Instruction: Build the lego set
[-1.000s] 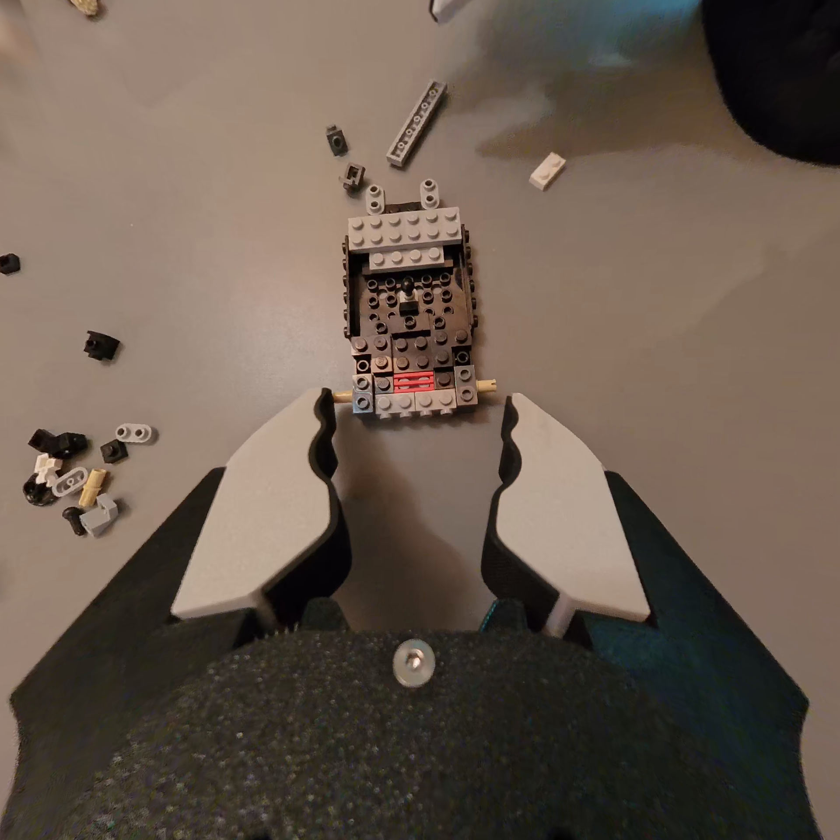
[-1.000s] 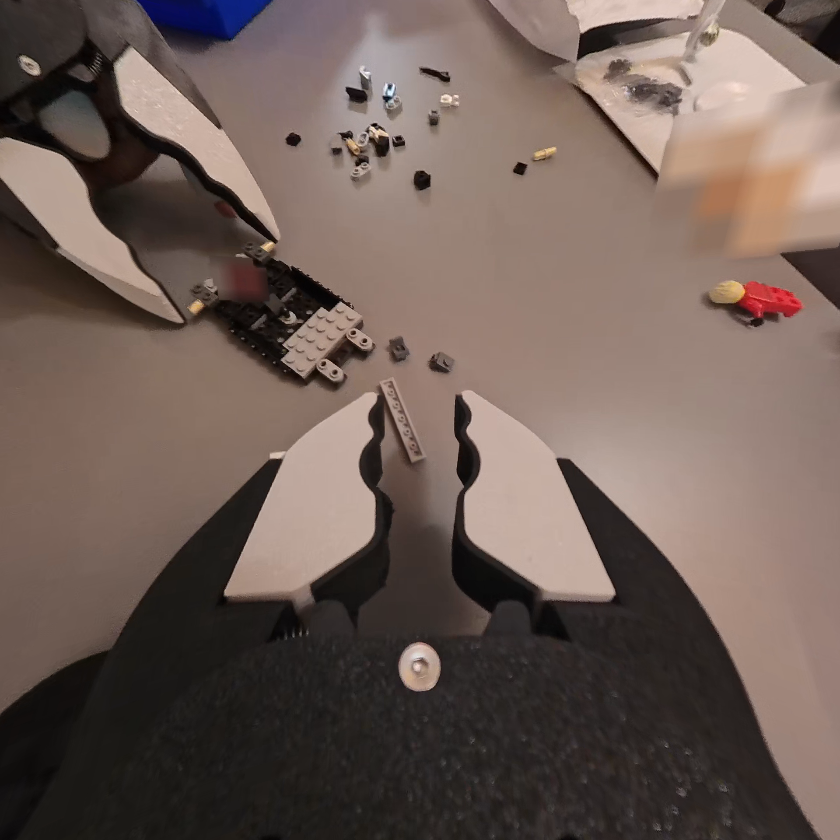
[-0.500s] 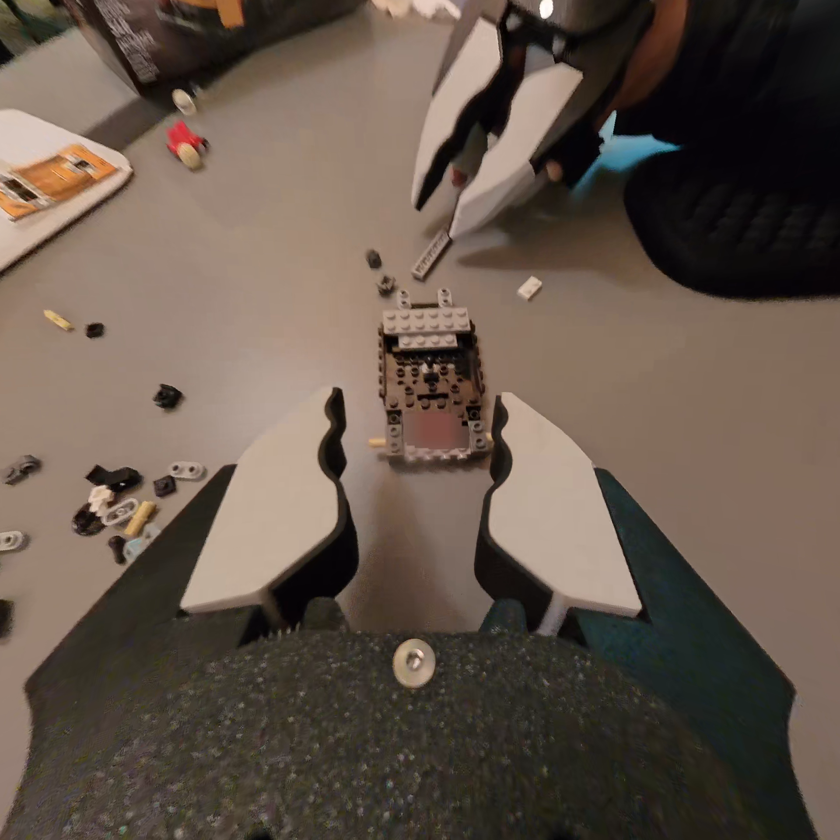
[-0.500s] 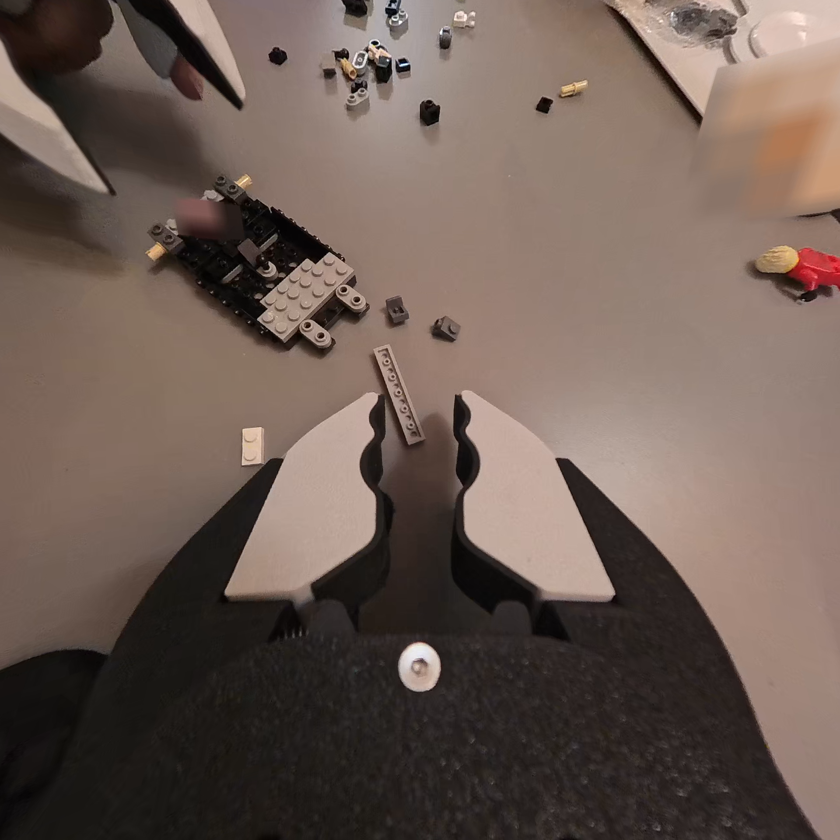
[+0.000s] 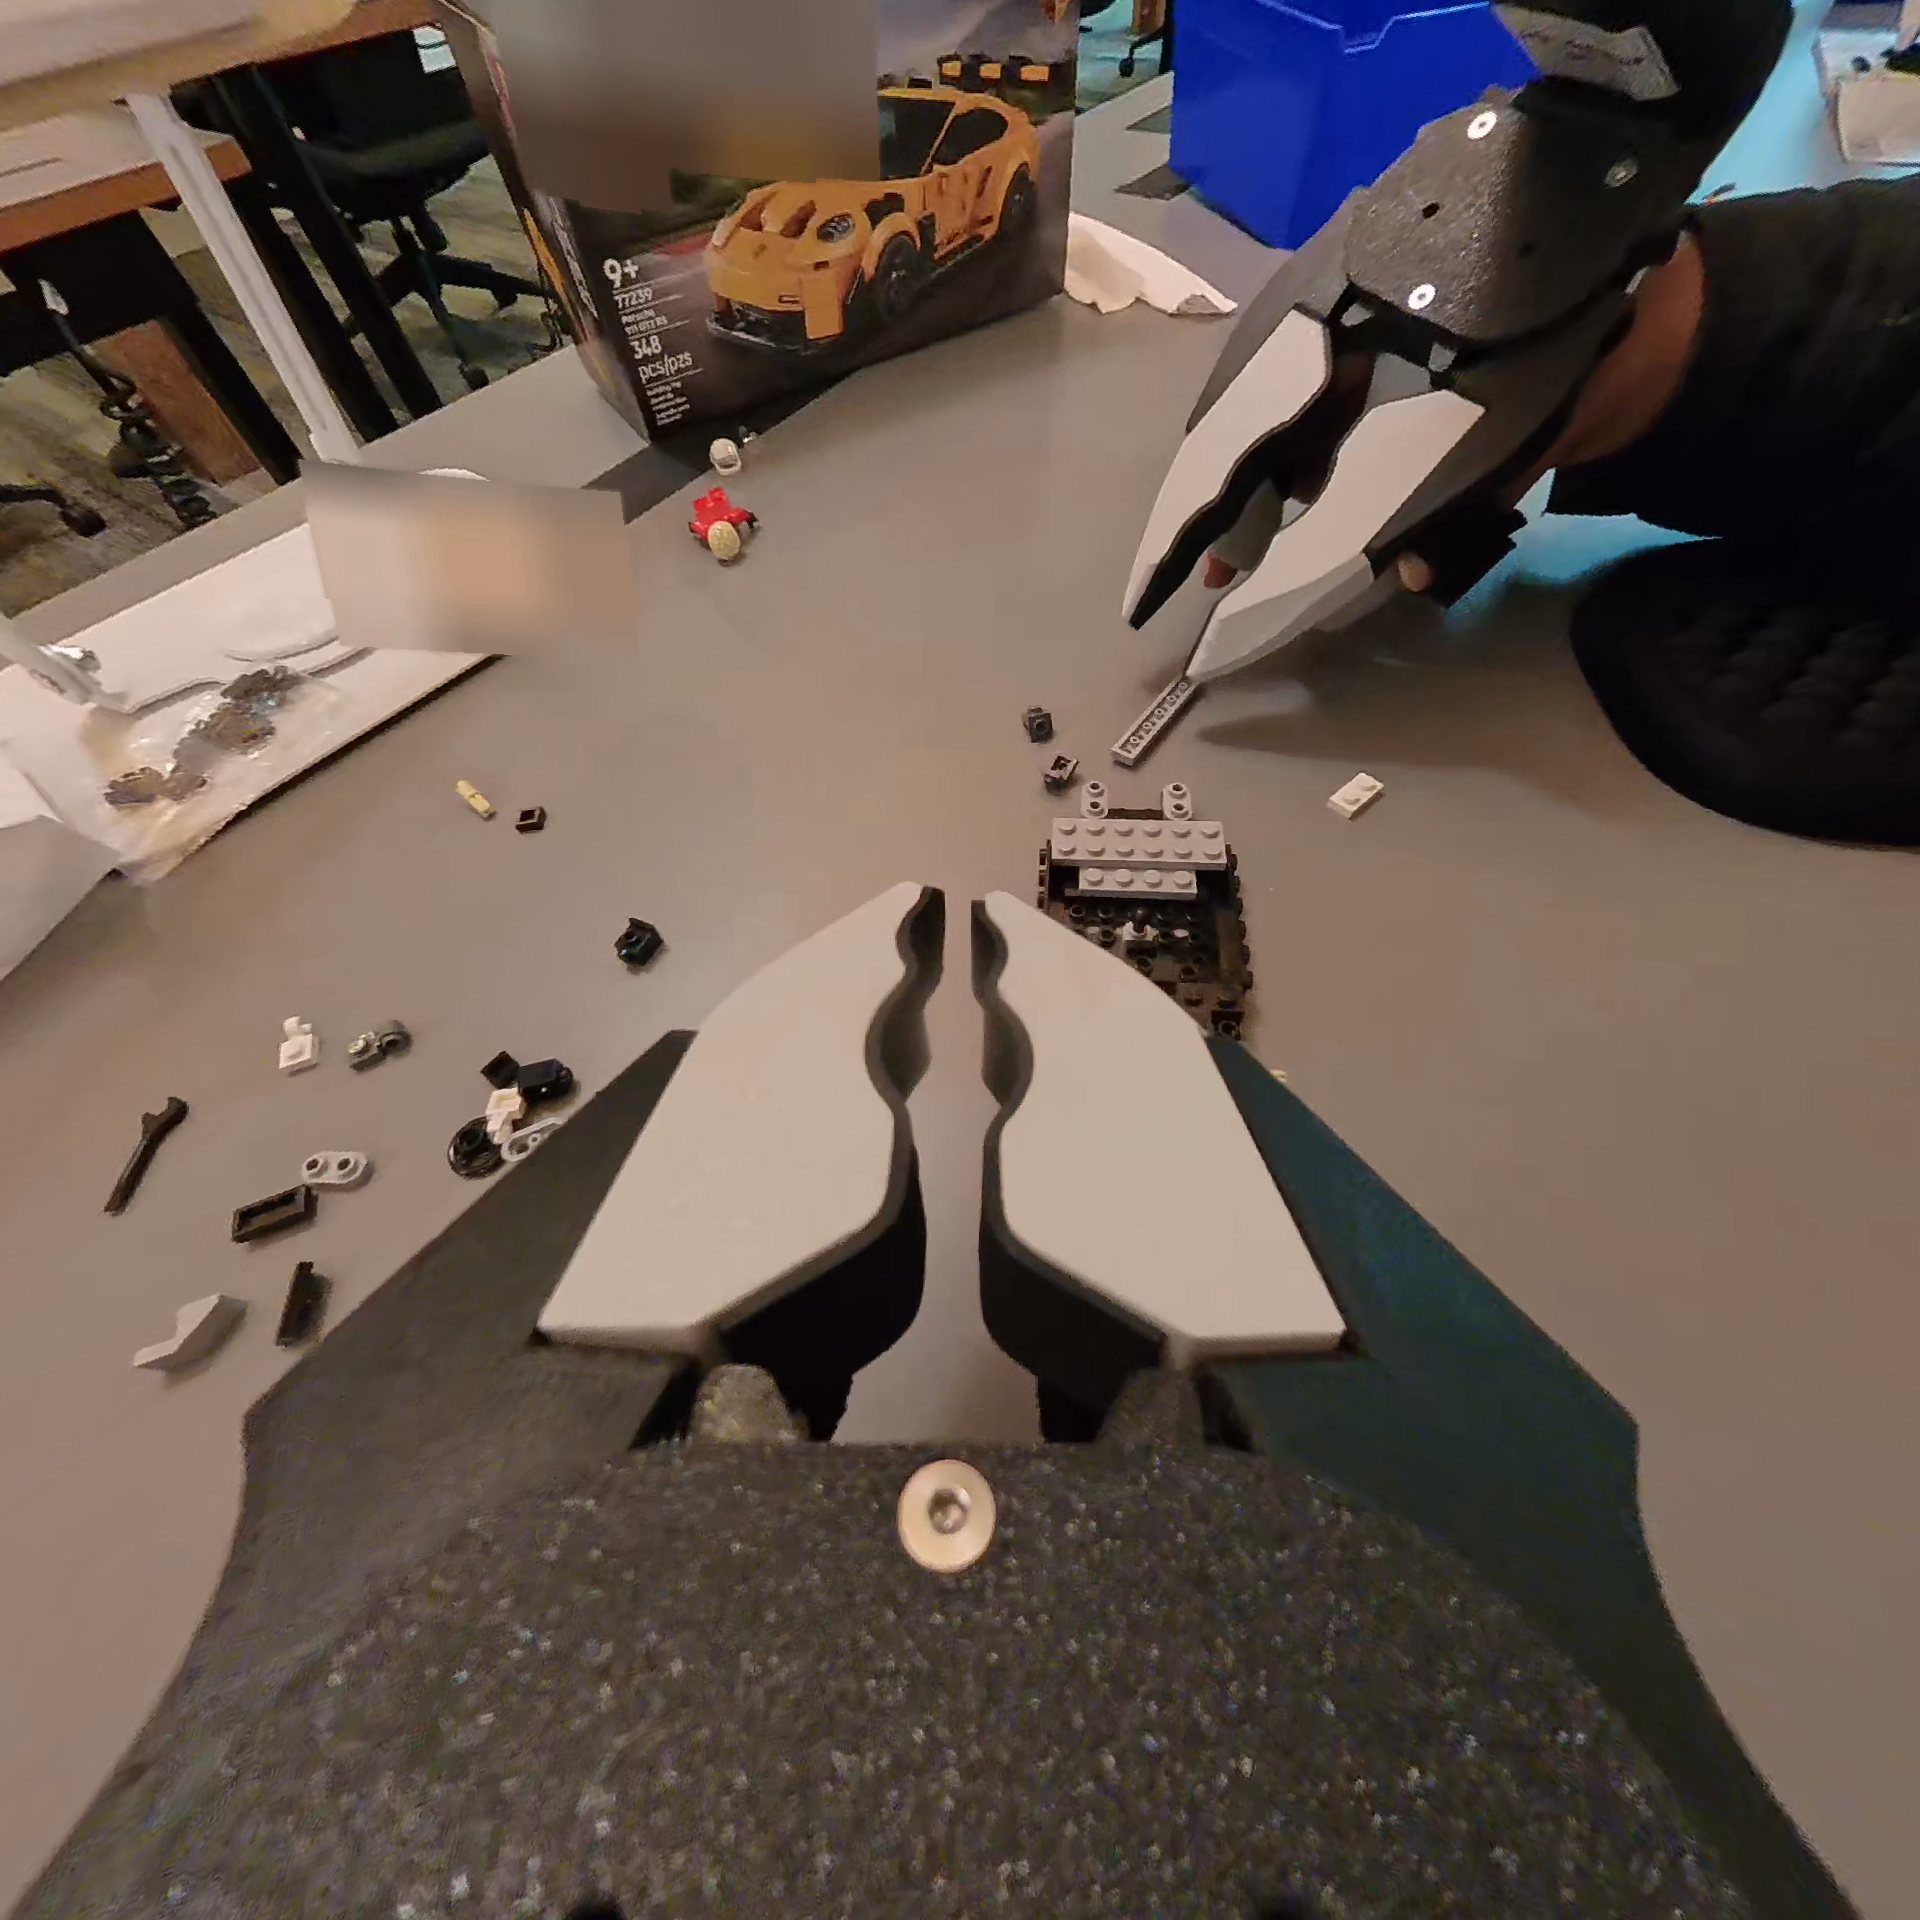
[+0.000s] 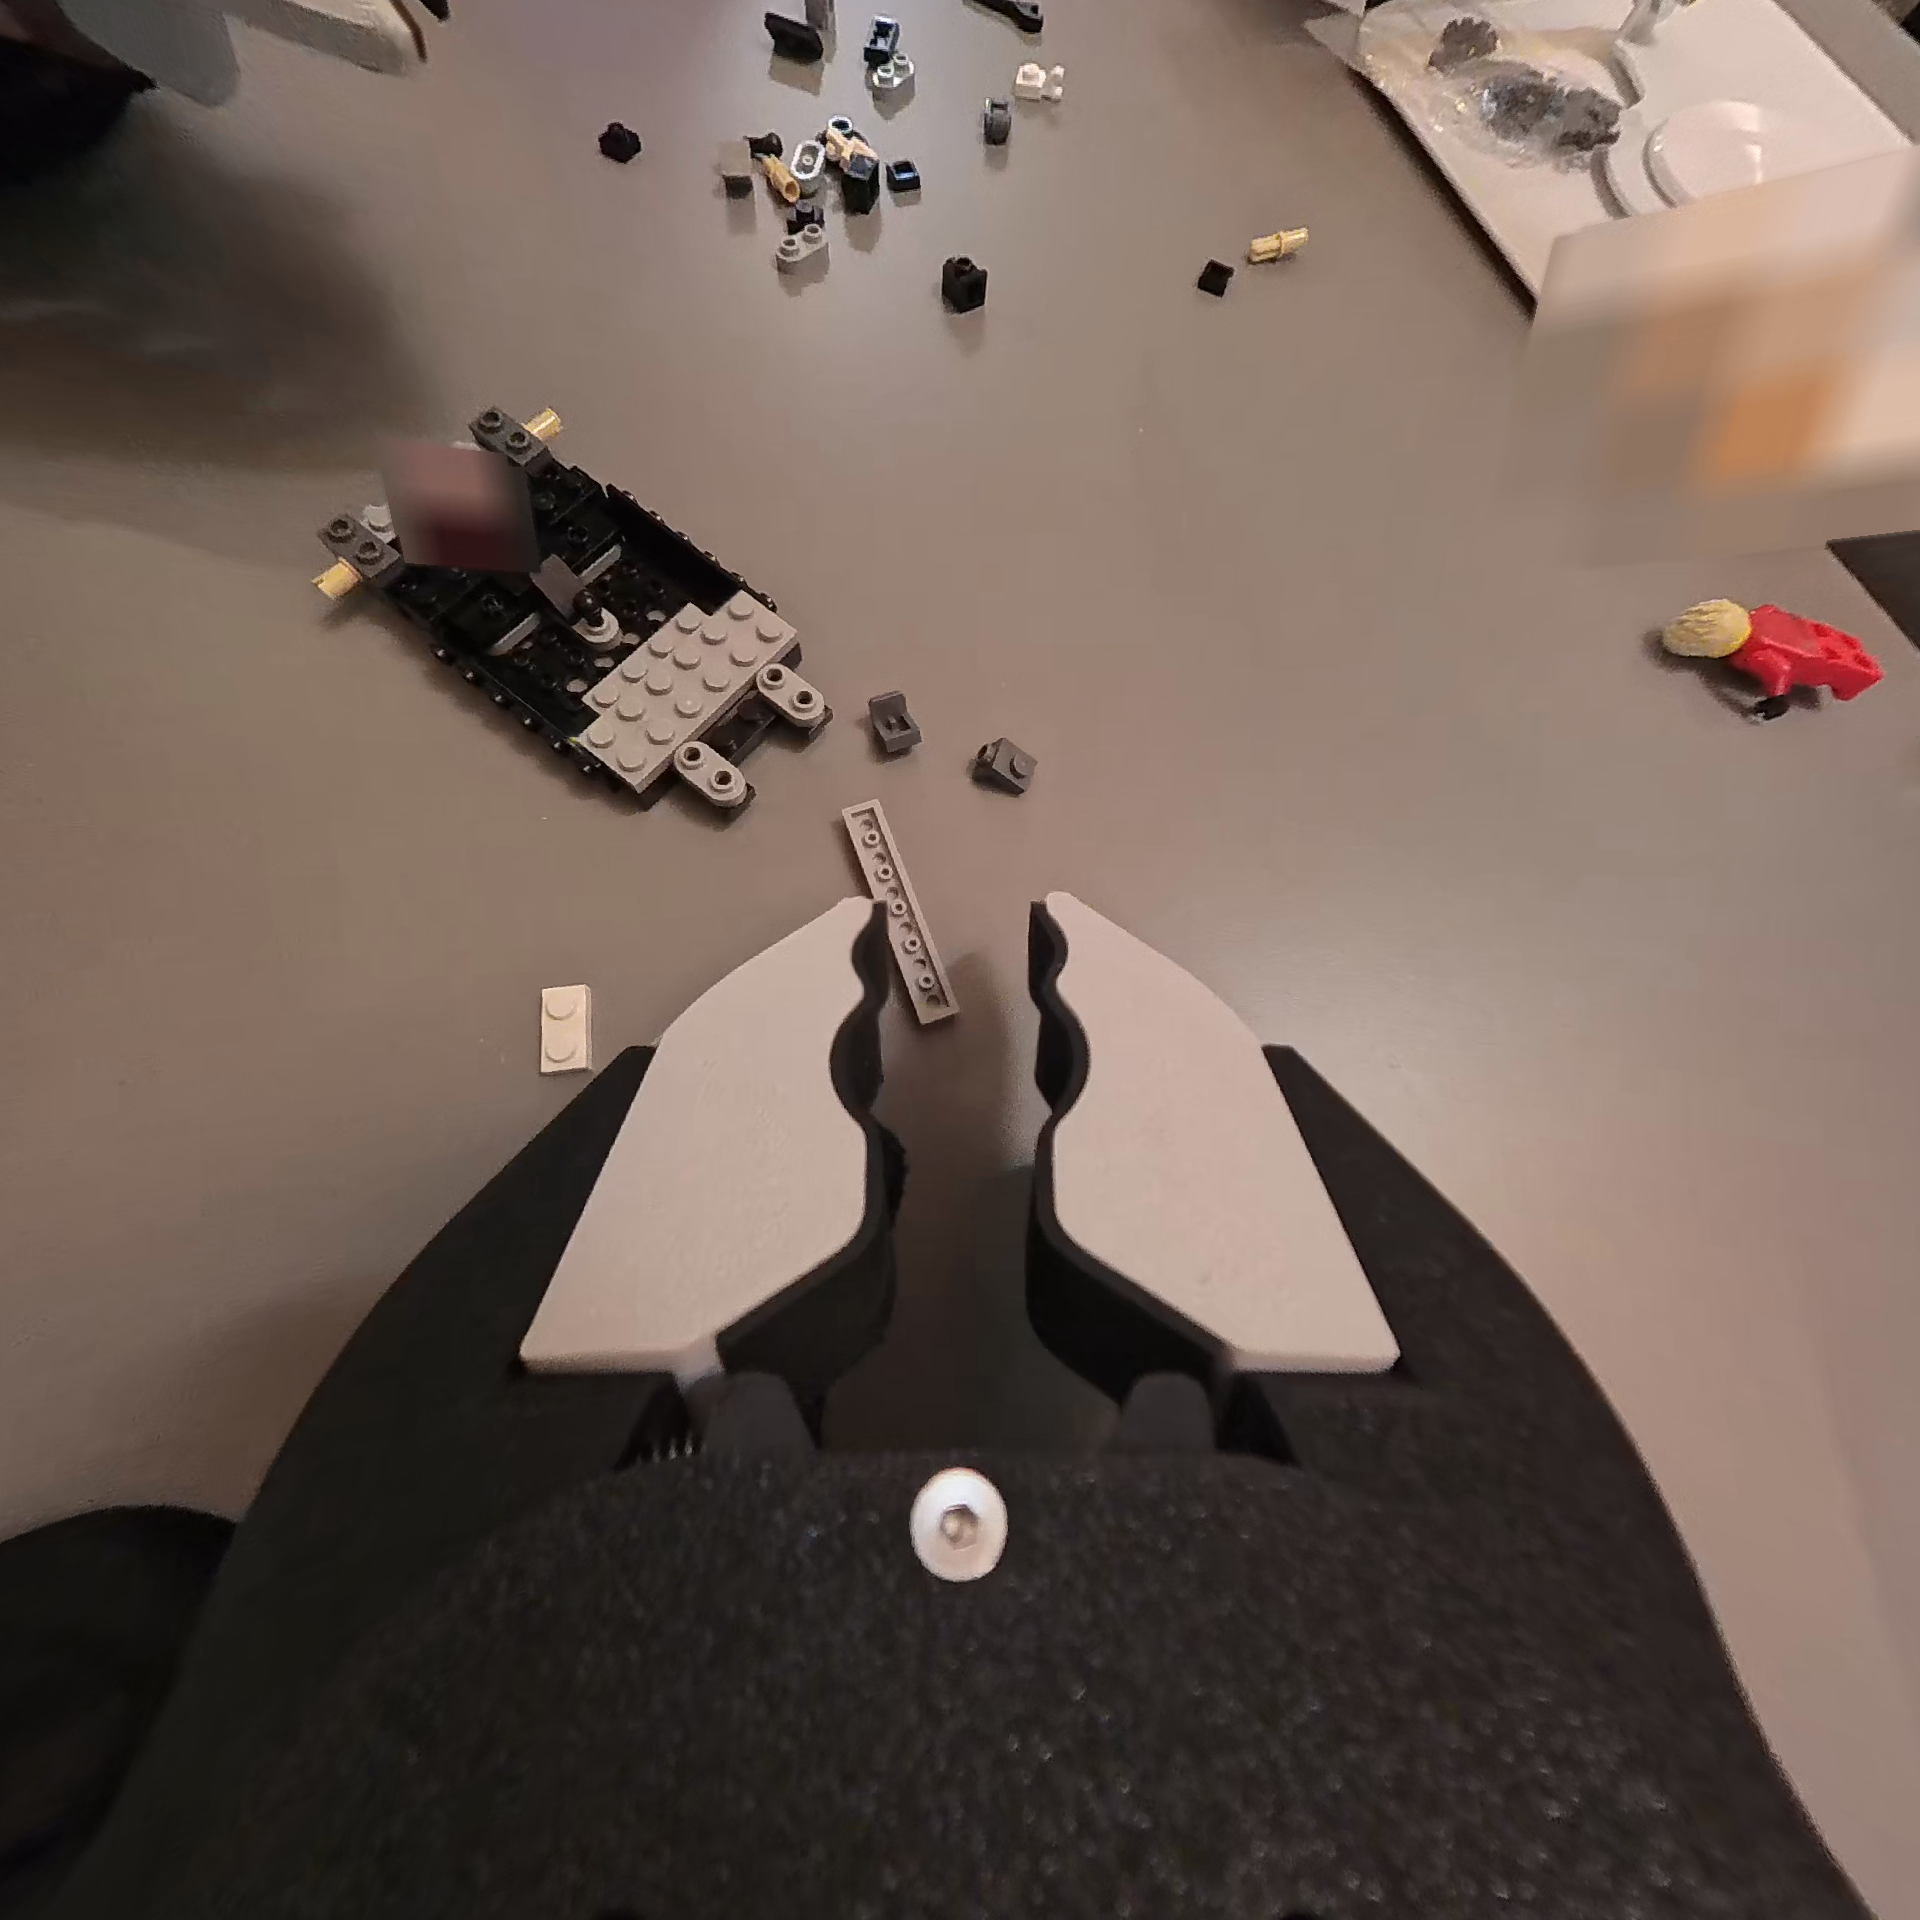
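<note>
Left gripper (image 5: 958, 906): fingers nearly pressed together, a thin gap showing between the tips, nothing sitting between them; hovering over the grey table (image 5: 1558, 1143), just left of the car base (image 5: 1143, 914); right gripper (image 6: 956, 914): fingers spread, tips lying down at the table on either side of the long grey strip (image 6: 900, 912), whose near end is sitting between them, close to the left finger; whether it is touching cannot be told.

Car base (image 6: 582, 634): black frame lying flat, carrying a grey plate at the end nearest the right gripper and tan pins sticking out at the far end; two small dark grey pieces (image 6: 894, 721) lying just beside it; small white plate (image 6: 566, 1029) lying near the right gripper's left finger; red piece with a tan head (image 6: 1787, 649) lying well apart to the right.

Loose small parts (image 5: 499, 1112) lying scattered to the left gripper's left; set box (image 5: 810, 208) showing a yellow car standing at the far edge; blue bin (image 5: 1330, 104) standing behind it.
</note>
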